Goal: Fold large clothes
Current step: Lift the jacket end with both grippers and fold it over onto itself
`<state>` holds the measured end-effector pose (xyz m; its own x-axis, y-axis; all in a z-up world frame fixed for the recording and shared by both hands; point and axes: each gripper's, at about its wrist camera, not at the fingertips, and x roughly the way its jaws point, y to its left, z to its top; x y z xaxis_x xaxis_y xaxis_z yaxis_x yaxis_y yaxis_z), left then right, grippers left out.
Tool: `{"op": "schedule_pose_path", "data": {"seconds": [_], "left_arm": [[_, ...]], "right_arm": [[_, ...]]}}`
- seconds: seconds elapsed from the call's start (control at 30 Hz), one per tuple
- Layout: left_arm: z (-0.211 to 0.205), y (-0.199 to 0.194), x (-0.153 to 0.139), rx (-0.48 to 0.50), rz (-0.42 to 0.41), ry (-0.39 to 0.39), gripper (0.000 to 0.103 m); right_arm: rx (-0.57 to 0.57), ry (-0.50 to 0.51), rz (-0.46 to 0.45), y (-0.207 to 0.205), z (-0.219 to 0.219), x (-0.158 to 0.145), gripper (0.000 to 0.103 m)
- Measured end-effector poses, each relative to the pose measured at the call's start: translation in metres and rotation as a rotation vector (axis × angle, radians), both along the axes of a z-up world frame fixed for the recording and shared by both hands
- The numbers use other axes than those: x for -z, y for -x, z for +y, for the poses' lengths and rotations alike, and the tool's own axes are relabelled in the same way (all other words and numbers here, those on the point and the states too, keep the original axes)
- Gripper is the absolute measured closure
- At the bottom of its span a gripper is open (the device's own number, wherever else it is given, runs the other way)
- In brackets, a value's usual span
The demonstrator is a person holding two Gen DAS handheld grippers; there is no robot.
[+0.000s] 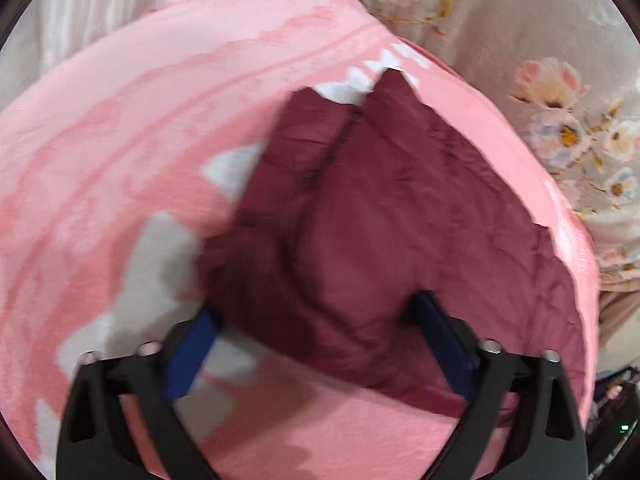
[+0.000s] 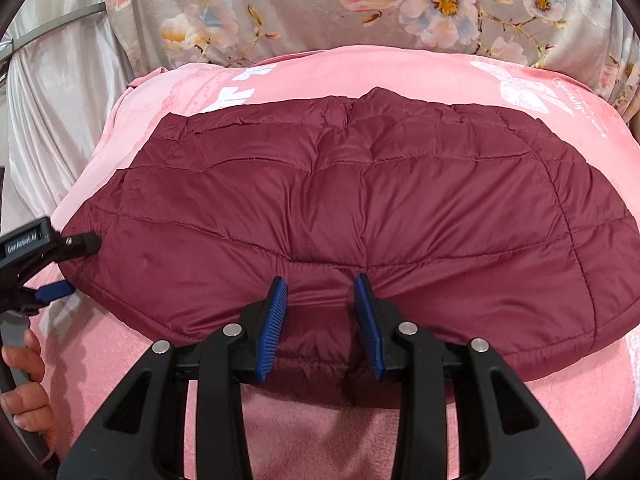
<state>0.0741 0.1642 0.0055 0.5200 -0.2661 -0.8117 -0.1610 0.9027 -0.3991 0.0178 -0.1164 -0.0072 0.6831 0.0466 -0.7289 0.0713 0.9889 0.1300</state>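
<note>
A maroon quilted jacket [image 2: 340, 208] lies folded into a wide puffy bundle on a pink blanket [image 2: 360, 76]. My right gripper [image 2: 322, 284] sits at the bundle's near edge with a pinch of maroon fabric between its blue pads, jaws narrowly apart. In the left wrist view the jacket [image 1: 380, 208] is blurred. My left gripper [image 1: 316, 312] is open wide, its pads on either side of a corner of the jacket. The left gripper also shows in the right wrist view [image 2: 76, 264] at the bundle's left end.
A grey floral sheet [image 2: 360, 4] lies beyond the blanket. Pale satin curtain fabric [image 2: 60, 92] hangs at the left. A hand [image 2: 28, 384] holds the left gripper's handle. Dark items with a green light [image 1: 622, 426] sit at the far right.
</note>
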Motion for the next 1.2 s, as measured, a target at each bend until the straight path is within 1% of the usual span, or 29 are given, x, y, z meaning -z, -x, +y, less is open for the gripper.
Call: {"op": "schedule_pose_path", "data": {"seconds": [0.03,0.07,0.1,0.13,0.17,0.2,0.23,0.3,0.43,0.6,0.7,0.77,0.83,0.87,0.9,0.97,1.07,1.1,1.13,1.17,1.2], "left_arm": [[-0.004,0.000,-0.003,0.015,0.001,0.011,0.045],[-0.009,0.001,-0.010,0.026,-0.008,0.001,0.049],[-0.013,0.003,-0.015,0.033,-0.023,-0.021,0.061],[-0.018,0.007,-0.025,0.043,-0.054,-0.061,0.074],[-0.021,0.008,-0.032,0.054,-0.074,-0.081,0.078],[-0.025,0.013,-0.044,0.075,-0.108,-0.097,0.082],[-0.027,0.015,-0.053,0.086,-0.126,-0.103,0.085],[-0.033,0.021,-0.070,0.110,-0.160,-0.102,0.088],[-0.051,0.029,-0.104,0.173,-0.223,-0.109,0.091],[-0.090,0.043,-0.140,0.263,-0.306,-0.164,0.092],[-0.126,0.050,-0.160,0.337,-0.361,-0.200,0.092],[-0.152,0.055,-0.169,0.386,-0.388,-0.207,0.092],[-0.186,0.058,-0.175,0.449,-0.409,-0.213,0.092],[-0.197,0.060,-0.174,0.467,-0.412,-0.215,0.092],[-0.218,0.061,-0.171,0.497,-0.413,-0.225,0.092],[-0.257,0.063,-0.158,0.552,-0.388,-0.236,0.092],[-0.311,0.065,-0.126,0.635,-0.318,-0.243,0.089],[-0.324,0.066,-0.116,0.654,-0.301,-0.251,0.087],[-0.339,0.066,-0.101,0.674,-0.284,-0.264,0.083],[-0.356,0.066,-0.083,0.688,-0.257,-0.288,0.082],[-0.365,0.065,-0.071,0.691,-0.225,-0.301,0.081]], "right_arm": [[0.004,-0.009,0.007,0.001,0.000,-0.002,0.069],[0.009,-0.028,0.015,0.003,-0.002,-0.006,0.069],[0.015,-0.054,0.019,0.007,-0.004,-0.011,0.071],[0.013,-0.069,0.019,0.011,-0.005,-0.015,0.079],[0.003,-0.076,0.023,0.014,-0.004,-0.018,0.085],[-0.011,-0.081,0.031,0.016,-0.001,-0.020,0.093],[-0.024,-0.082,0.040,0.017,0.001,-0.021,0.097],[-0.041,-0.083,0.061,0.017,0.005,-0.020,0.100],[-0.041,-0.107,0.077,0.012,0.004,-0.016,0.100],[-0.040,-0.155,0.084,0.008,-0.001,-0.014,0.100],[-0.026,-0.194,0.067,0.017,-0.021,-0.028,0.100],[0.007,-0.184,0.048,0.027,-0.042,-0.039,0.099],[0.053,-0.174,0.033,0.038,-0.066,-0.046,0.098],[0.094,-0.160,0.029,0.047,-0.085,-0.050,0.098],[0.128,-0.147,0.023,0.055,-0.098,-0.052,0.098],[0.208,-0.118,0.019,0.074,-0.130,-0.054,0.097],[0.292,-0.112,0.023,0.099,-0.167,-0.055,0.097],[0.324,-0.117,0.023,0.109,-0.180,-0.055,0.097],[0.348,-0.121,0.021,0.116,-0.190,-0.056,0.096],[0.368,-0.124,0.020,0.123,-0.199,-0.057,0.096],[0.390,-0.128,0.015,0.130,-0.207,-0.058,0.094]]}}
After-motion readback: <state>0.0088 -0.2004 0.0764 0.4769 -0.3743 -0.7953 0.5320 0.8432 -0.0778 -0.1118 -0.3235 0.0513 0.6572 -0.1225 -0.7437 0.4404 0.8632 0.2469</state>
